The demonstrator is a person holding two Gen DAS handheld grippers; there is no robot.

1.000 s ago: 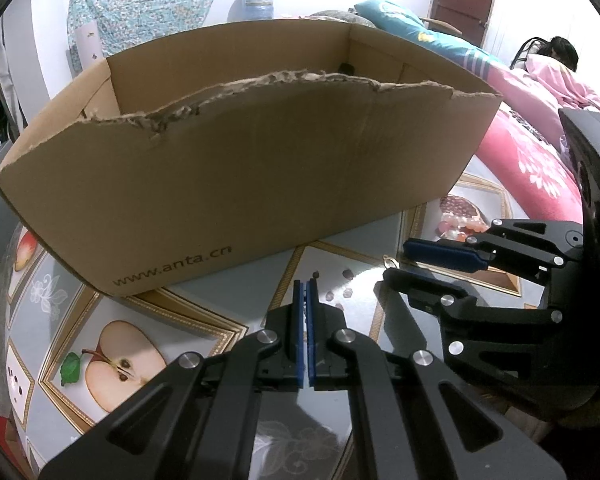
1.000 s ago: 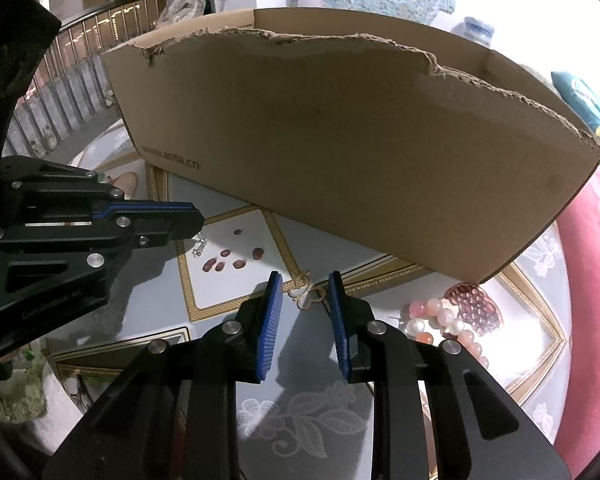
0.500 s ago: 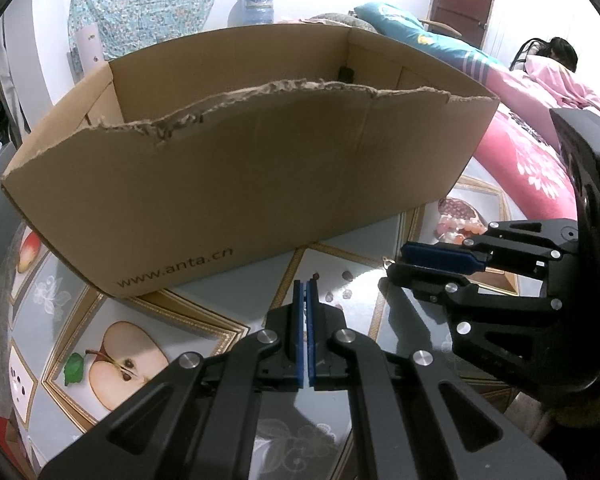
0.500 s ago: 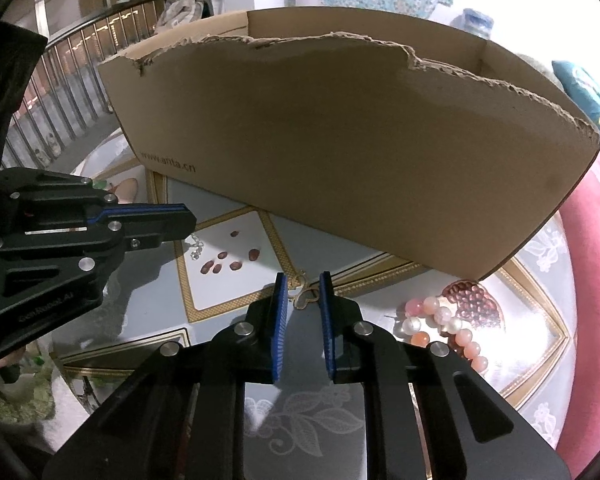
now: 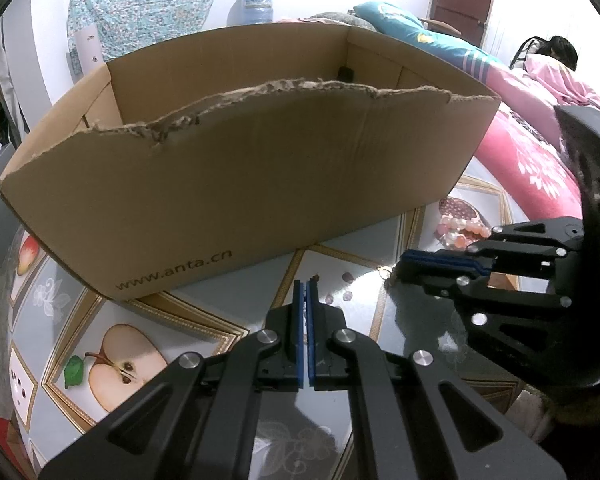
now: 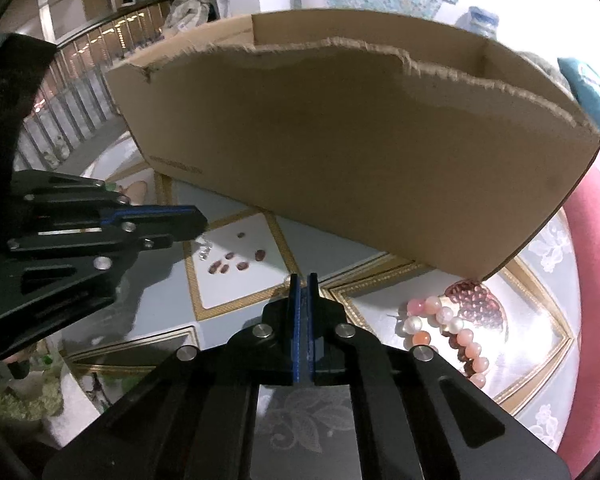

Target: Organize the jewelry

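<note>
A brown cardboard box (image 5: 236,184) with a torn front rim stands on the patterned table; it also shows in the right wrist view (image 6: 360,152). My right gripper (image 6: 301,280) is shut on a small gold jewelry piece, whose tip (image 5: 385,271) peeks out in the left wrist view. A pink and white bead bracelet (image 6: 444,324) lies on the table to its right. My left gripper (image 5: 305,285) is shut with something small and clear hanging from its tip (image 6: 204,249).
The table (image 5: 112,320) has a glossy fruit-print cover. A pink bed cover (image 5: 532,160) lies to the right. A railing (image 6: 72,92) runs behind the box at the left.
My right gripper closed on the small gold piece on the table and lifted. The left gripper stayed shut and rose slightly.
</note>
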